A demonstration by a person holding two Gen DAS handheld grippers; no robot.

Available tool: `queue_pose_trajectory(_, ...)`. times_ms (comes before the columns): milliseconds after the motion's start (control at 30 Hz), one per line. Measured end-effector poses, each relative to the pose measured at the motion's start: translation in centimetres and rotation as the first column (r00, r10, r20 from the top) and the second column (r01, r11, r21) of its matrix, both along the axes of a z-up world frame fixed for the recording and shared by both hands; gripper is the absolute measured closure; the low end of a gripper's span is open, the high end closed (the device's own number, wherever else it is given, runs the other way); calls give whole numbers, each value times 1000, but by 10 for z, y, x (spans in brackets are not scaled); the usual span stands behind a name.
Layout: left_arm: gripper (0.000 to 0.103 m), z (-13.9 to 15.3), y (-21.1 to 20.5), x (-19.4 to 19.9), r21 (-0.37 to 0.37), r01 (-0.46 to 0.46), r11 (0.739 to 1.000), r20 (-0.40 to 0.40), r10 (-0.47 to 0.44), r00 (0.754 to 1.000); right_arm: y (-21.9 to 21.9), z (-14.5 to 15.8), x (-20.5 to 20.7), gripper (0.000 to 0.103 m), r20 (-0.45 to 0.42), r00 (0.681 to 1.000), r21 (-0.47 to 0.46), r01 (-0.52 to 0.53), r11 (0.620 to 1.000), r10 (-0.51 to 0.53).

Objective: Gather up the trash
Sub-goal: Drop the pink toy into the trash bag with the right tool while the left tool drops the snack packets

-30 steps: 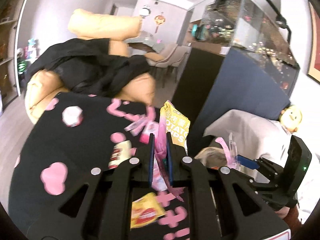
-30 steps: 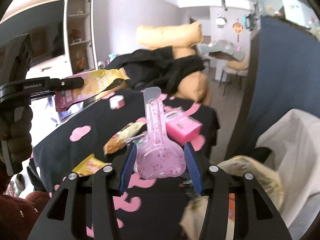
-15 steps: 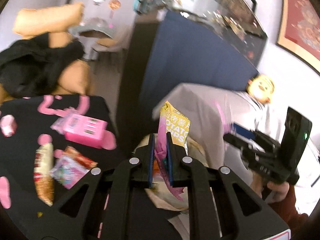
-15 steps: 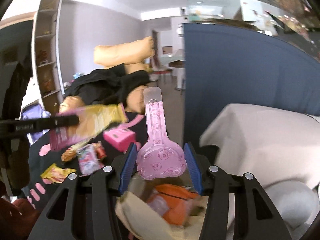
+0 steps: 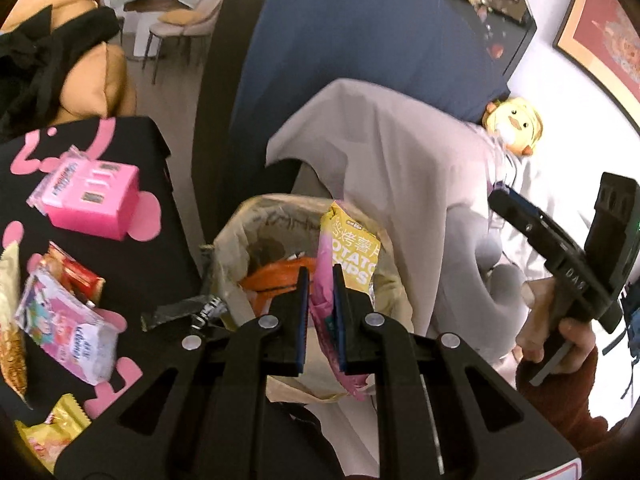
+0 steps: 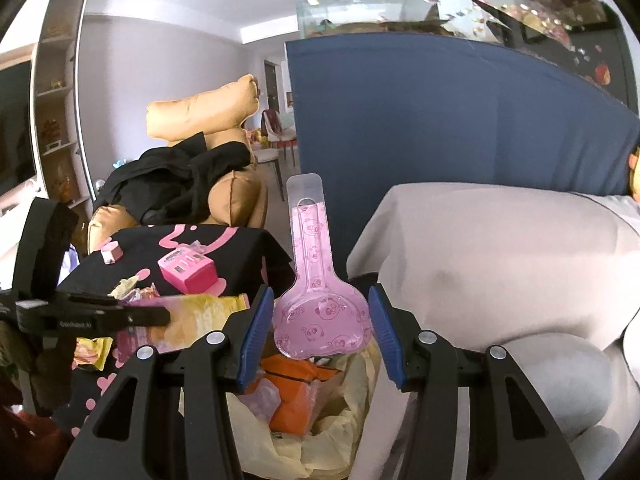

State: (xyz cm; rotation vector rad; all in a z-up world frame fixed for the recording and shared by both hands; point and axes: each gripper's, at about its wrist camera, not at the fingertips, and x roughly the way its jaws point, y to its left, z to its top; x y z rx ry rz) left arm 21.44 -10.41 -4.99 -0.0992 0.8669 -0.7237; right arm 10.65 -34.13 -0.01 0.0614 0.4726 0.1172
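Note:
My left gripper (image 5: 320, 280) is shut on a yellow and pink potato chips bag (image 5: 352, 252) and holds it over the open trash bag (image 5: 240, 224), which has orange wrappers inside. My right gripper (image 6: 320, 312) is shut on a pink clear plastic blister pack (image 6: 316, 280) and holds it above the same trash bag (image 6: 320, 432). The left gripper with the chips bag (image 6: 192, 312) shows at the left of the right wrist view. More trash lies on the black table (image 5: 132, 264): a pink box (image 5: 92, 200), a pink wipes pack (image 5: 68, 328), a yellow wrapper (image 5: 52, 432).
A grey cloth-covered seat (image 5: 380, 152) stands right of the trash bag, with a yellow duck toy (image 5: 512, 124) on it. A blue panel (image 6: 440, 120) under a fish tank rises behind. An orange sofa with black clothes (image 6: 188, 168) stands beyond the table.
Both grippers swung right from over the table to above the trash bag, each still holding its item. The bag opening now sits directly below both.

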Motion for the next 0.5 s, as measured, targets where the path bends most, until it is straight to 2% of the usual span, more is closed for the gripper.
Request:
queue_pose_trajectory(233, 93, -14, -32, 27, -8, 46, 999, -39, -46, 998, 0, -6, 8, 56, -17, 1000, 4, 5, 1000, -4)
queue_pose_trajectory(267, 85, -18, -37, 31, -11, 64, 998, -49, -64, 997, -1, -6, 9, 56, -20, 1000, 6, 5, 1000, -5)
queue_pose_trajectory(300, 68, -23, -42, 37, -3, 71, 997, -57, -71, 996, -1, -8, 11, 56, -26, 1000, 11, 6, 1000, -5)
queue_pose_trajectory(333, 61, -28, -44, 42, 10, 53, 999, -55, -52, 997, 0, -9, 13, 56, -31, 999, 13, 5, 1000, -5)
queue_pose_trajectory(367, 57, -29, -44, 44, 14, 41, 999, -53, -40, 998, 0, -12, 15, 56, -40, 999, 17, 4, 1000, -3)
queue_pose_trajectory(500, 55, -30, -19, 47, 35, -42, 999, -46, 44, 998, 6, -25, 24, 56, -74, 997, 32, -16, 999, 19)
